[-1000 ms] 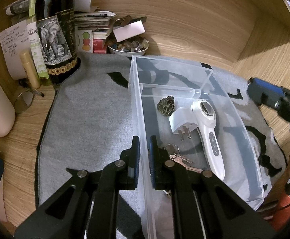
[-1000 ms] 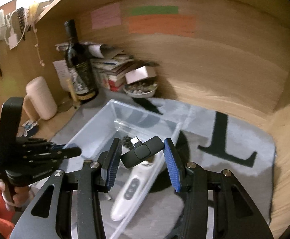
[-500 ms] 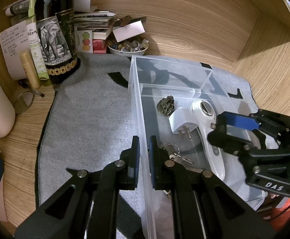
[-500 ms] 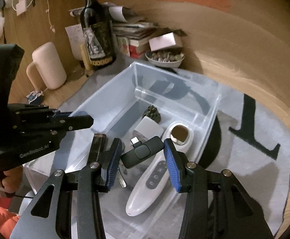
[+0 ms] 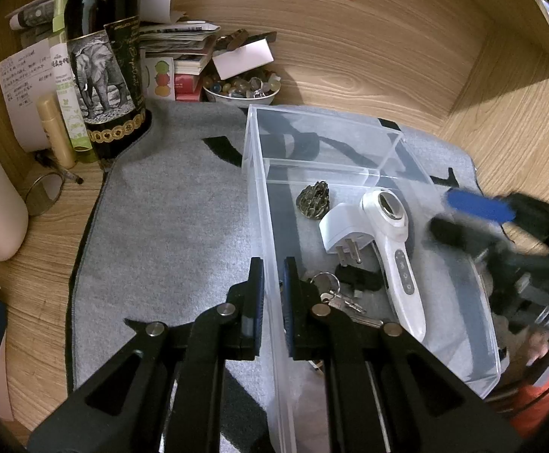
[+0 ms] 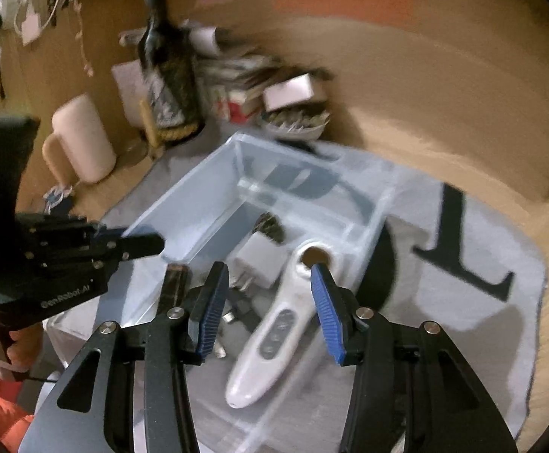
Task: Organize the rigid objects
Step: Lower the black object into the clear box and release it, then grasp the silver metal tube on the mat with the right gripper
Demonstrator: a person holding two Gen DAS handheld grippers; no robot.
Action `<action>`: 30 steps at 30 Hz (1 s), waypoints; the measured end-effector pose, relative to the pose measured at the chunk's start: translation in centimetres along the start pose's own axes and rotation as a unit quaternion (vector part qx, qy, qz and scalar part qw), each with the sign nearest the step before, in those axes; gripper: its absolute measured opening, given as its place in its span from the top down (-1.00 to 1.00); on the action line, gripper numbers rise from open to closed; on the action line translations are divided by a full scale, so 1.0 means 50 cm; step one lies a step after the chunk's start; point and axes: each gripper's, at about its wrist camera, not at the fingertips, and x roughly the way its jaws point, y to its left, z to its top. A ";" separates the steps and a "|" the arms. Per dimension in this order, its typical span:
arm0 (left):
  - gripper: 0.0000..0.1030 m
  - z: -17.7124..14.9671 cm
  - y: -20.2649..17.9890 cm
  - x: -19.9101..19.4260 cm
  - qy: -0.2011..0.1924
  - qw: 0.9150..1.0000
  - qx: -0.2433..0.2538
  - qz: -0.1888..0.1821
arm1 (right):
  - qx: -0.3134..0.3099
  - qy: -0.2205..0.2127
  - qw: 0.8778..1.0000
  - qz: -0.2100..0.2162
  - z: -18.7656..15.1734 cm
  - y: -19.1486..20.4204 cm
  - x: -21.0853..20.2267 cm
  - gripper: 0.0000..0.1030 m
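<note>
Left wrist view: clear plastic bin [image 5: 349, 139] sits on a grey mat [image 5: 168, 226] over a wooden desk [image 5: 500, 139]. Its near compartment holds a white handheld device [image 5: 399, 260], a white plug adapter [image 5: 340, 228], a small dark figurine [image 5: 314, 201], keys [image 5: 334, 294] and a small black dongle [image 5: 357, 277]. Left gripper [image 5: 272, 294] is pinched on the bin's left wall. Right gripper [image 6: 270, 309] hangs over the bin, jaws spread, nothing between them. A wine bottle [image 5: 104, 60], papers and a bowl of beads [image 5: 242, 88] crowd the back corner.
</note>
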 end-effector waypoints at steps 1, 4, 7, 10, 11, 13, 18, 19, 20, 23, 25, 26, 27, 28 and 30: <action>0.83 0.000 0.000 0.000 0.000 1.000 0.000 0.000 | 0.005 -0.012 1.000 -0.016 0.001 -0.008 -0.014 0.18; 0.83 0.000 0.000 0.000 0.000 1.000 -0.001 0.000 | 0.016 -0.037 0.998 -0.052 0.001 -0.036 -0.060 0.18; 0.83 0.001 -0.002 0.000 0.000 1.000 0.000 -0.001 | 0.036 -0.050 0.995 -0.079 -0.008 -0.071 -0.098 0.18; 0.83 0.001 -0.002 0.001 0.000 1.000 0.000 -0.001 | 0.055 -0.054 0.991 -0.108 -0.029 -0.099 -0.126 0.17; 0.83 0.001 -0.002 0.001 0.000 1.000 0.000 -0.001 | 0.063 -0.053 0.990 -0.118 -0.041 -0.110 -0.134 0.17; 0.83 0.001 -0.003 0.001 0.000 1.000 0.000 -0.001 | 0.082 -0.050 0.987 -0.130 -0.062 -0.125 -0.141 0.16; 0.83 0.002 -0.006 0.003 0.000 1.000 0.000 -0.003 | 0.123 -0.018 0.983 -0.137 -0.131 -0.144 -0.131 0.16; 0.83 0.003 -0.006 0.003 0.000 1.000 0.000 -0.003 | 0.128 -0.008 0.982 -0.137 -0.145 -0.144 -0.124 0.16; 0.83 0.003 -0.007 0.003 0.001 1.000 0.001 -0.004 | 0.132 0.004 0.982 -0.137 -0.159 -0.144 -0.116 0.16; 0.83 0.002 -0.008 0.004 0.001 1.000 0.002 -0.003 | 0.147 0.034 0.979 -0.137 -0.196 -0.144 -0.093 0.16; 0.83 0.002 -0.008 0.004 0.002 1.000 0.002 -0.004 | 0.158 0.048 0.977 -0.133 -0.219 -0.142 -0.084 0.16; 0.83 0.003 -0.007 0.004 0.002 1.000 0.003 -0.005 | 0.164 0.055 0.977 -0.128 -0.231 -0.140 -0.080 0.16; 0.83 0.003 -0.005 0.003 0.003 1.000 0.003 -0.006 | 0.167 0.059 0.976 -0.128 -0.239 -0.138 -0.077 0.17; 0.83 0.003 -0.004 0.003 0.003 1.000 0.003 -0.008 | 0.170 0.063 0.975 -0.131 -0.251 -0.137 -0.076 0.19; 0.83 0.004 0.000 0.003 0.004 1.000 0.001 -0.012 | 0.173 0.073 0.974 -0.128 -0.267 -0.132 -0.069 0.42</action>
